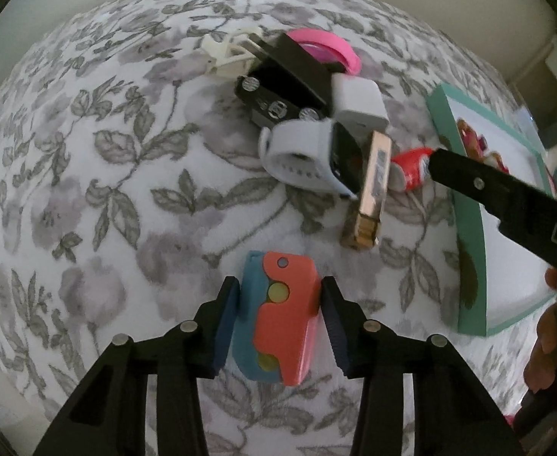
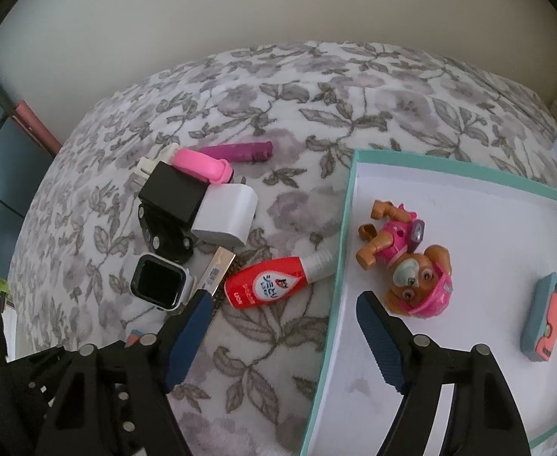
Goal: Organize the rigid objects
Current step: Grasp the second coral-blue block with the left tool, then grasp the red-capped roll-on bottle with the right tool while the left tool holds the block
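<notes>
A coral and blue toy block (image 1: 278,315) lies on the flowered bedspread (image 1: 126,190), and my left gripper (image 1: 278,319) is shut on it, its blue pads (image 1: 227,326) pressing both long sides. My right gripper (image 2: 284,298) hangs open above a red tube (image 2: 267,283). Its left fingertip sits at a gold bar (image 2: 217,271) and its right one is over the teal tray's (image 2: 344,228) edge, with nothing held. In the left wrist view one black finger (image 1: 475,186) of the right gripper reaches in by the red tube (image 1: 411,167).
The tray holds a pink pup figure (image 2: 403,254) and a second coral and blue block (image 2: 544,317). A pile beside it has a white-strapped smartwatch (image 2: 160,281), black charger (image 2: 172,193), white charger (image 2: 227,212), pink band (image 2: 202,165) and magenta stick (image 2: 240,152).
</notes>
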